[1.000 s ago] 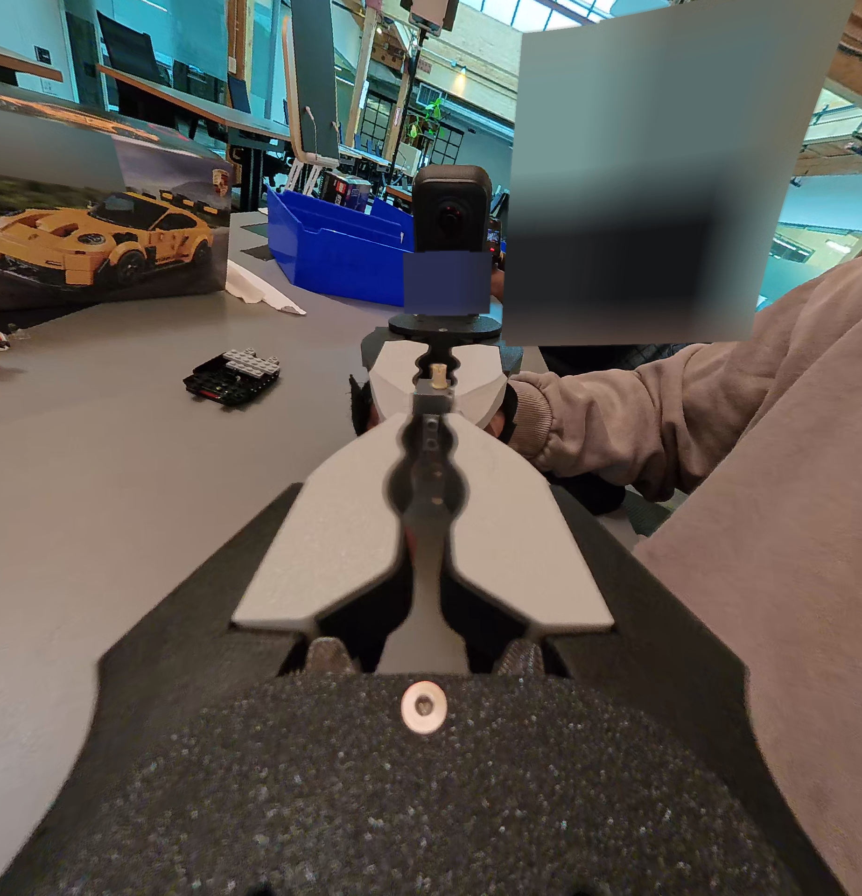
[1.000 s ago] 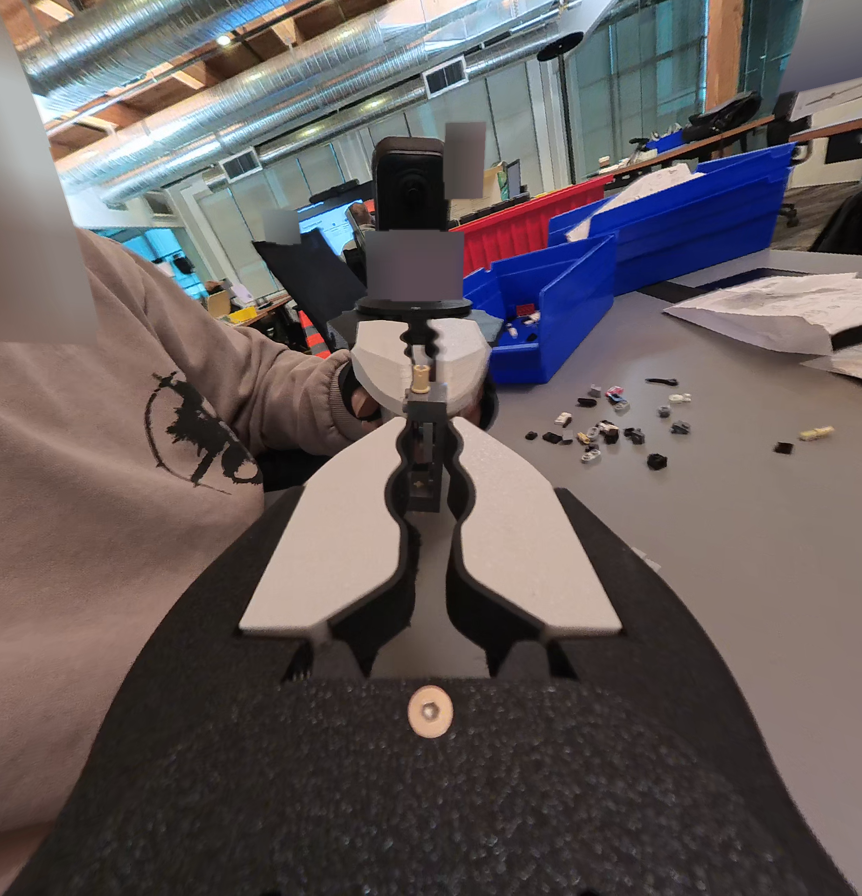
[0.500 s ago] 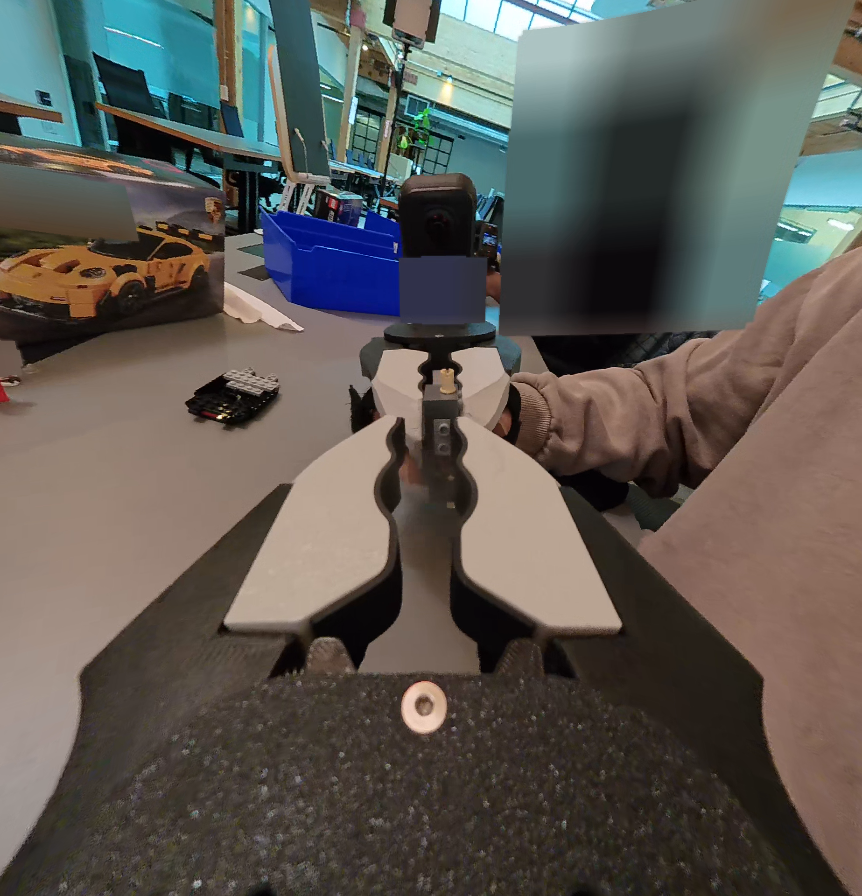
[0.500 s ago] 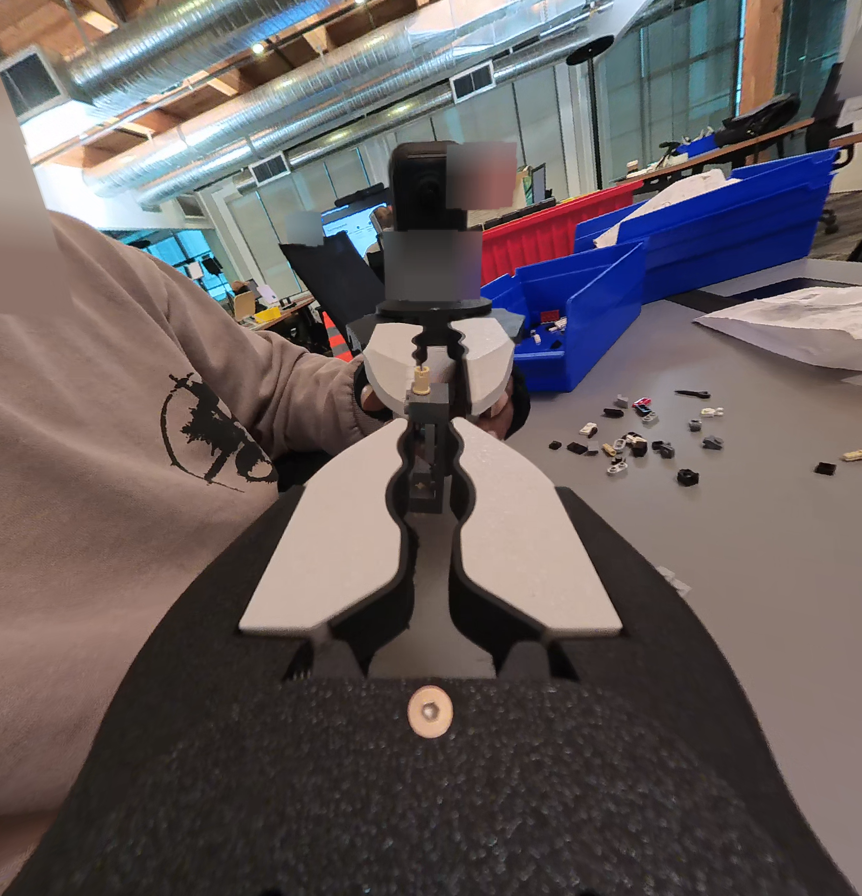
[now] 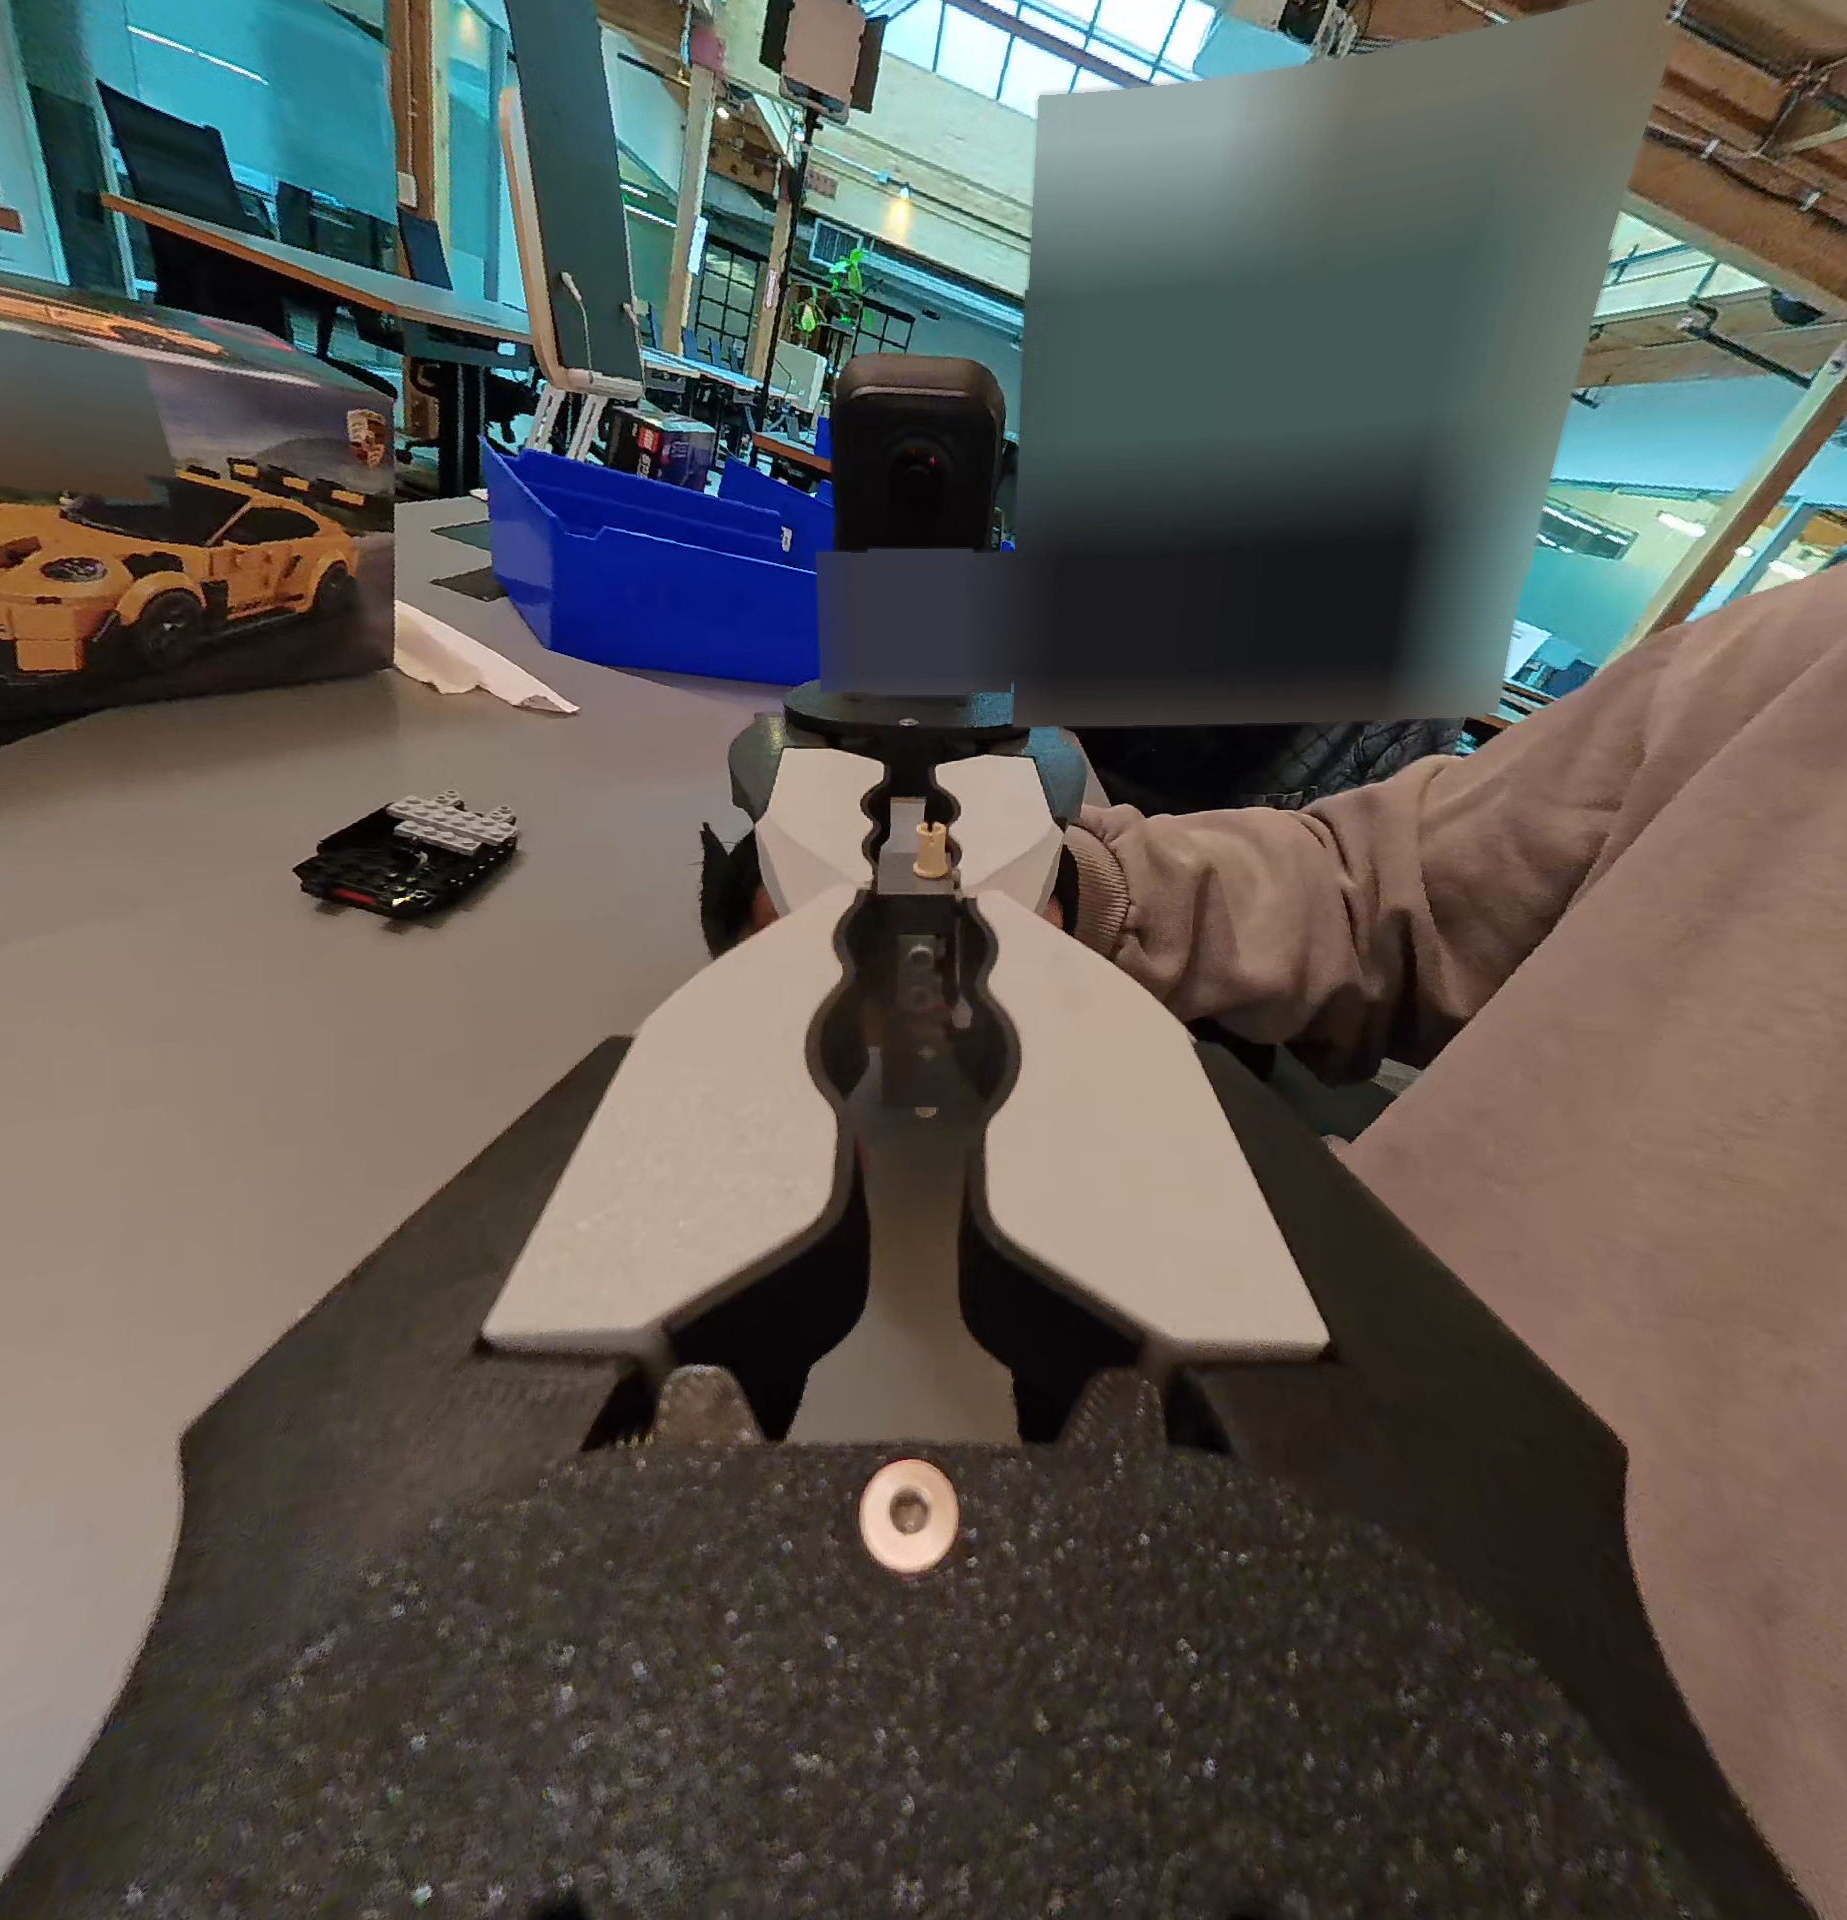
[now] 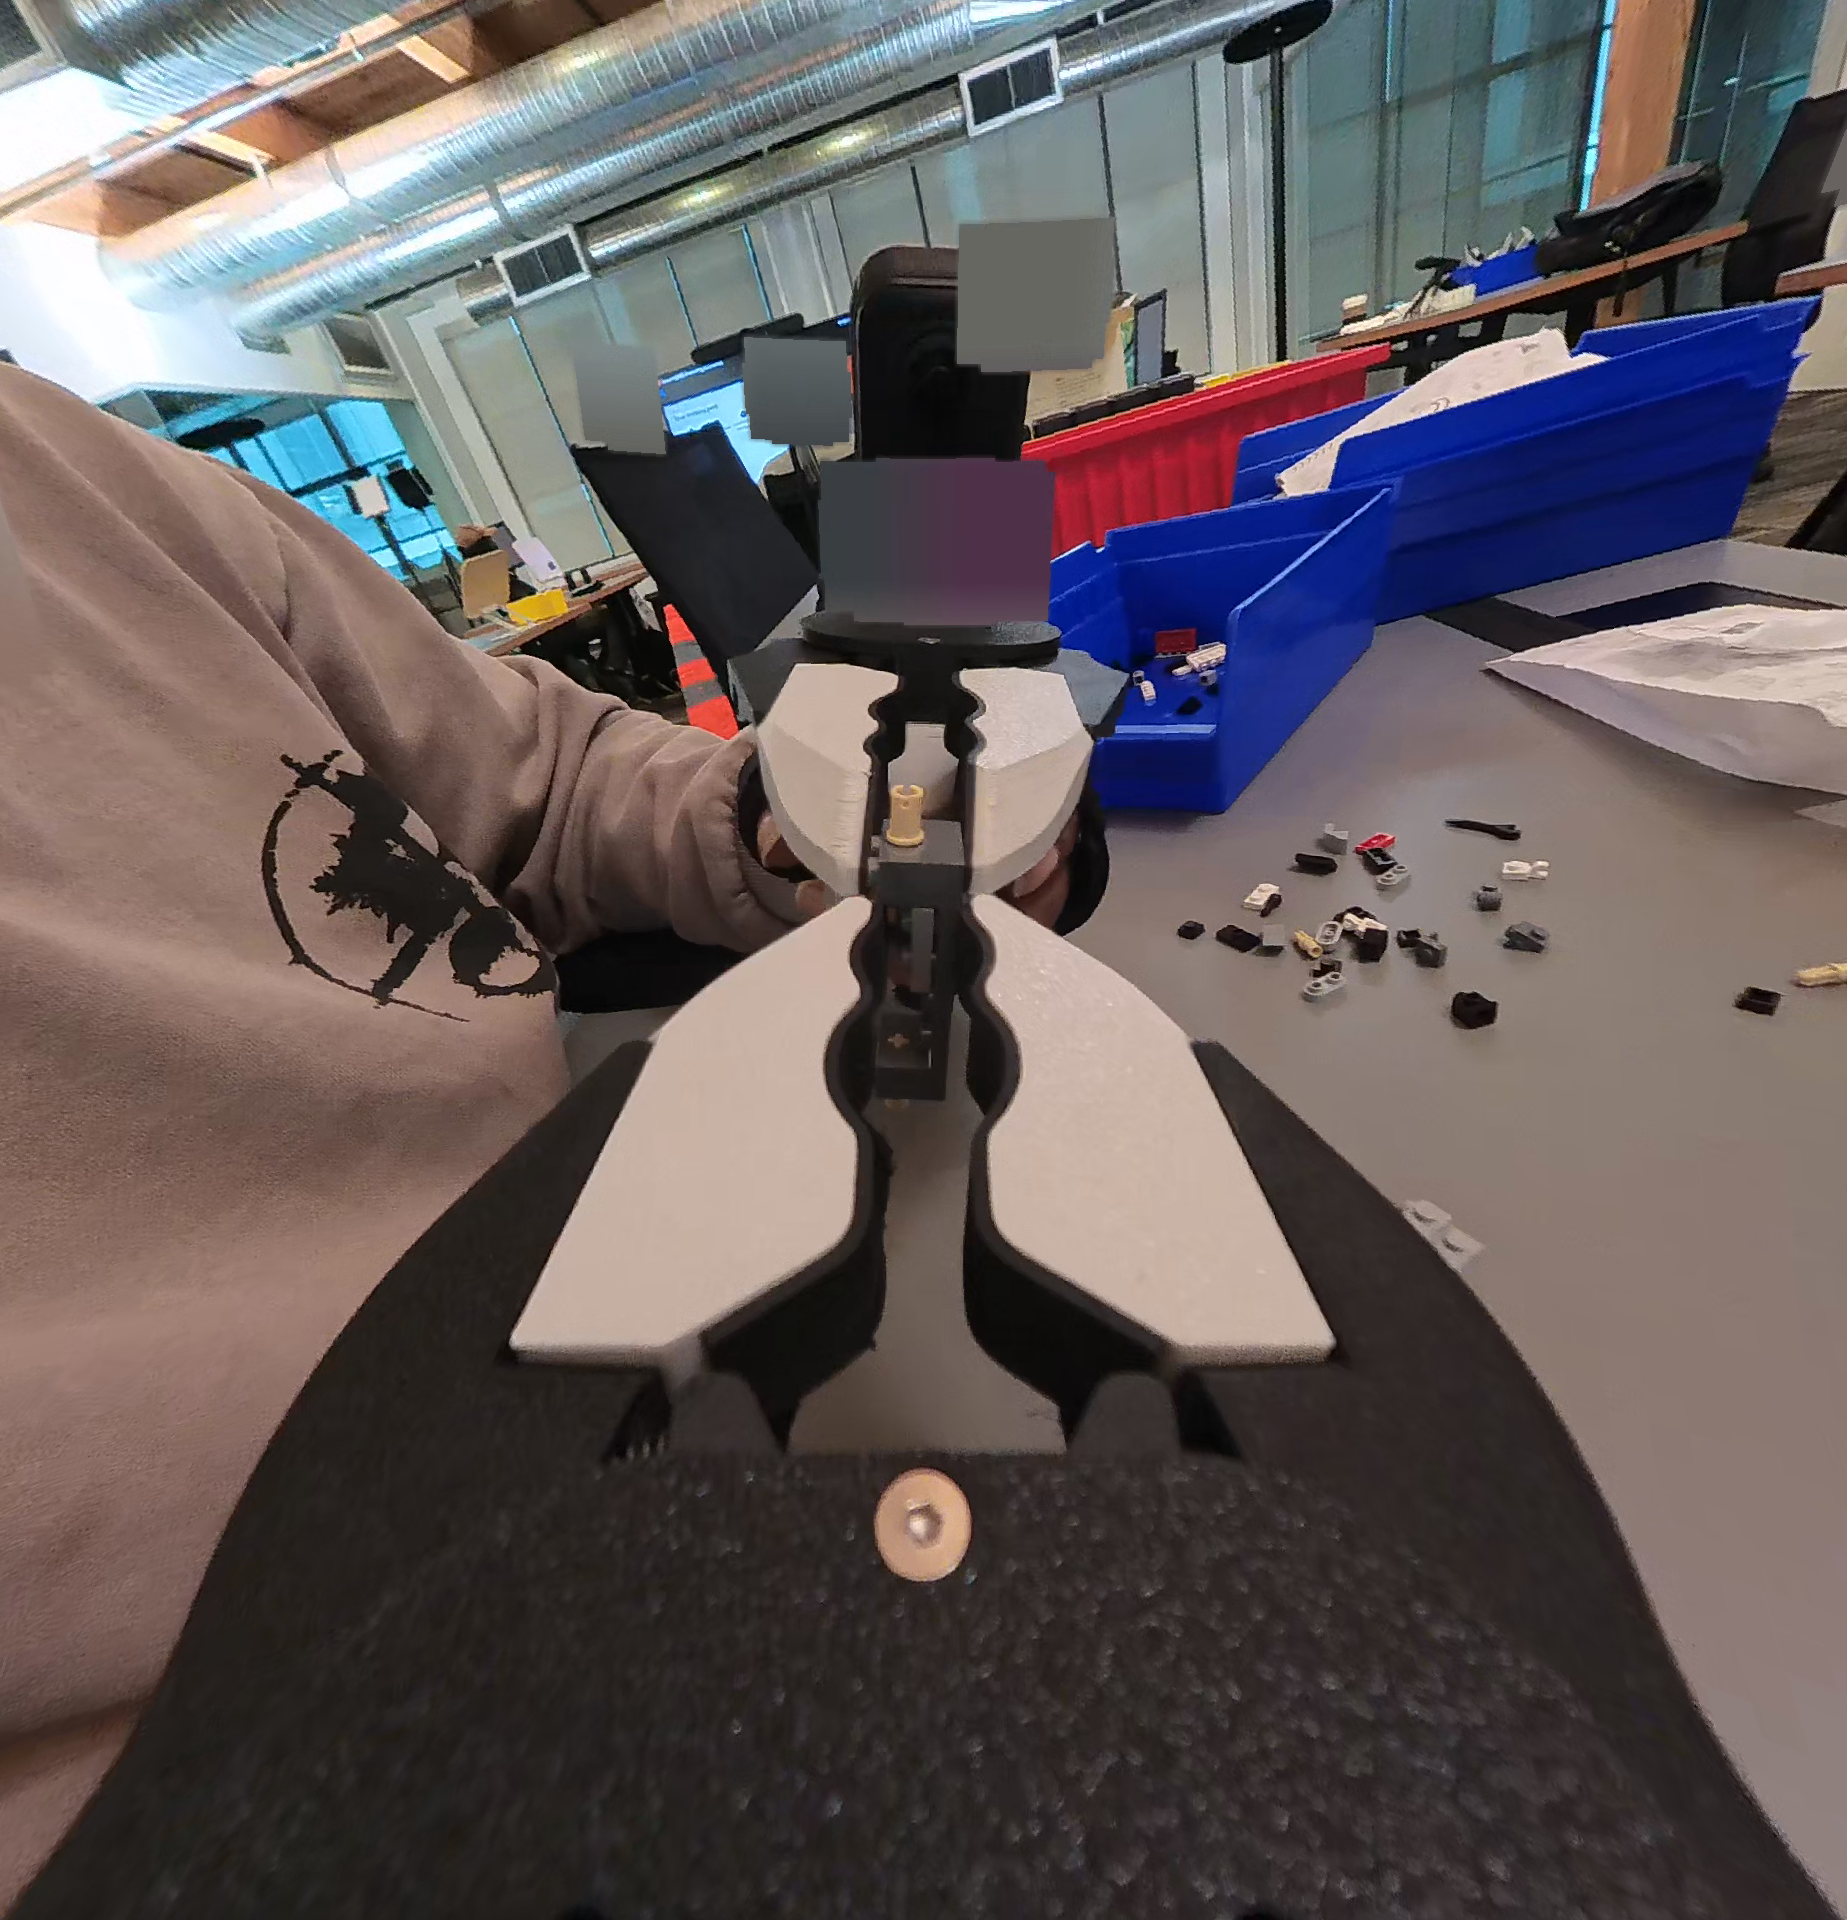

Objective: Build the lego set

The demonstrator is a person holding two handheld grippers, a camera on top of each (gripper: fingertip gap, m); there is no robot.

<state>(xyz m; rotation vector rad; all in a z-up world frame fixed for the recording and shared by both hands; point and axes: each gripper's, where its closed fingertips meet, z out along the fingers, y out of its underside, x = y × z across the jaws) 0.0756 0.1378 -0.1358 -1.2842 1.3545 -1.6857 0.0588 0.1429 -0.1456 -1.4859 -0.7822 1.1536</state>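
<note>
The two grippers meet tip to tip above the grey table [image 5: 223, 1091], each facing the other, with a small dark grey brick piece [image 5: 924, 997] caught between them. The left gripper [image 5: 914, 925] has its fingers drawn close around the near end of that piece, and the right gripper [image 6: 914, 935] is likewise clenched on it from the opposite end; which of them truly bears the load is hard to judge, since the piece sits deep in the narrow gap. A tan peg [image 6: 905, 816] stands upright on top of the brick piece, just beyond the right gripper's tips. Left of the brick piece in the left wrist view, a flat black and grey car base [image 5: 410, 857] lies on the table, and farther left behind it stands the set box [image 5: 171, 540] with a yellow car pictured on it. Right of the brick piece in the right wrist view, loose small parts [image 6: 1366, 925] are scattered on the table, with a blue bin [image 6: 1272, 665] behind them and a paper sheet [image 6: 1719, 675] beyond
</note>
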